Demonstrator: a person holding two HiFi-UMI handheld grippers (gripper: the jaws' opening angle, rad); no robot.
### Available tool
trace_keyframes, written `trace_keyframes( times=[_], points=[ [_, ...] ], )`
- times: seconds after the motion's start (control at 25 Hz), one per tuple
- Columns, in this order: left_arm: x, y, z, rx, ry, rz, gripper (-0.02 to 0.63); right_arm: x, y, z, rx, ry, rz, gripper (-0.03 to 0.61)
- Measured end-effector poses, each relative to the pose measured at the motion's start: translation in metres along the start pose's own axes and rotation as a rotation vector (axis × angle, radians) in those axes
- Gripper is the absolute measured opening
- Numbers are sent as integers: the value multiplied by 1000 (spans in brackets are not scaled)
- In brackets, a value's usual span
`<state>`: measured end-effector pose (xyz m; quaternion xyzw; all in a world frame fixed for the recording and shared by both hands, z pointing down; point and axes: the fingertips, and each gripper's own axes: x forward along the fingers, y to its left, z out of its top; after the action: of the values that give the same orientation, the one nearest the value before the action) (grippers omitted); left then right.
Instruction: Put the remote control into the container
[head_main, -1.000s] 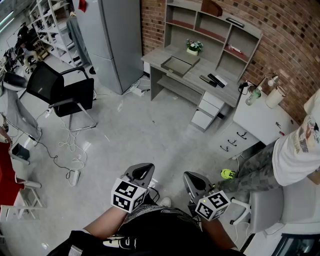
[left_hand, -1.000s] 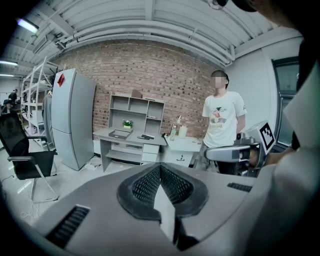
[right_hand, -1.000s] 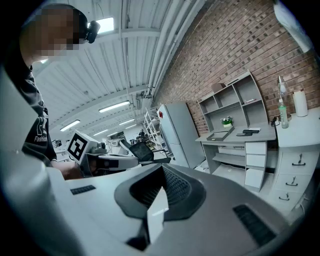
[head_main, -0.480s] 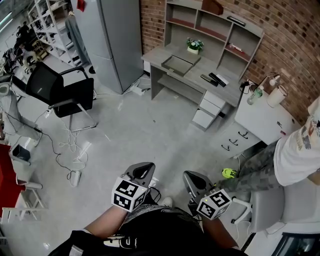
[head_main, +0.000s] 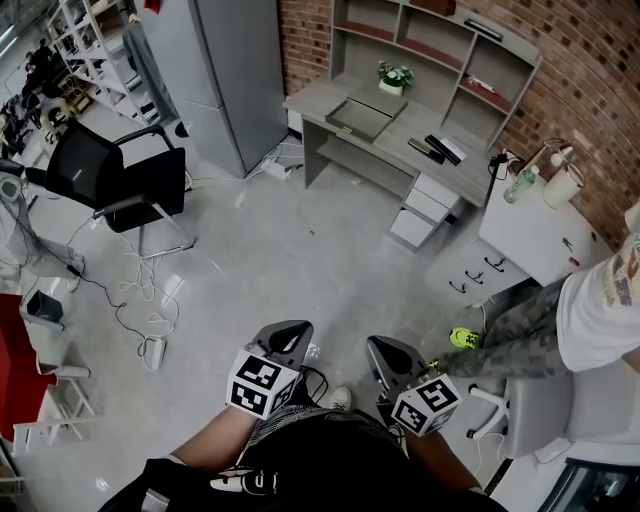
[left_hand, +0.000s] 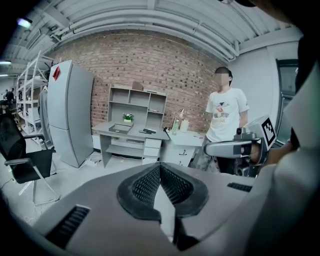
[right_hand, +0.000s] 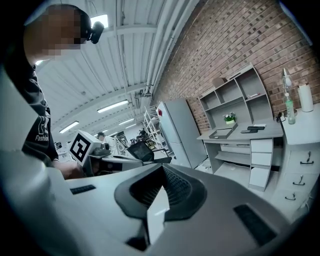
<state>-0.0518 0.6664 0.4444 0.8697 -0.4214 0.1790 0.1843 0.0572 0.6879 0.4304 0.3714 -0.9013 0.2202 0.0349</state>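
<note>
Both grippers are clenched on nothing: the grey left gripper (head_main: 289, 337) and the grey right gripper (head_main: 384, 353) sit well short of the long grey desk (head_main: 396, 131). The slim black remote control (head_main: 436, 148) lies on that desk, near the shallow grey tray container (head_main: 360, 118) and not in it.

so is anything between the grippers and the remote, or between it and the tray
Nothing visible. Bare floor separates the left gripper and right gripper from the desk; the chair stands off to the left. The remote lies on the desk right of the tray, with bare desktop between them.
</note>
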Motion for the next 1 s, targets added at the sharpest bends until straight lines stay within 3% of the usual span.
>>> trace_keyframes(
  times=[0.48, 0.72, 1.0],
  points=[
    [34, 106, 48, -14, -20, -8, 5, 109, -21, 41, -12, 47, -15, -2],
    [48, 155, 70, 47, 15, -69, 6, 166, -27, 71, -20, 25, -53, -2],
    [62, 203, 87, 91, 0, -114, 6, 218, -30, 81, -19, 33, -96, -2]
  ],
)
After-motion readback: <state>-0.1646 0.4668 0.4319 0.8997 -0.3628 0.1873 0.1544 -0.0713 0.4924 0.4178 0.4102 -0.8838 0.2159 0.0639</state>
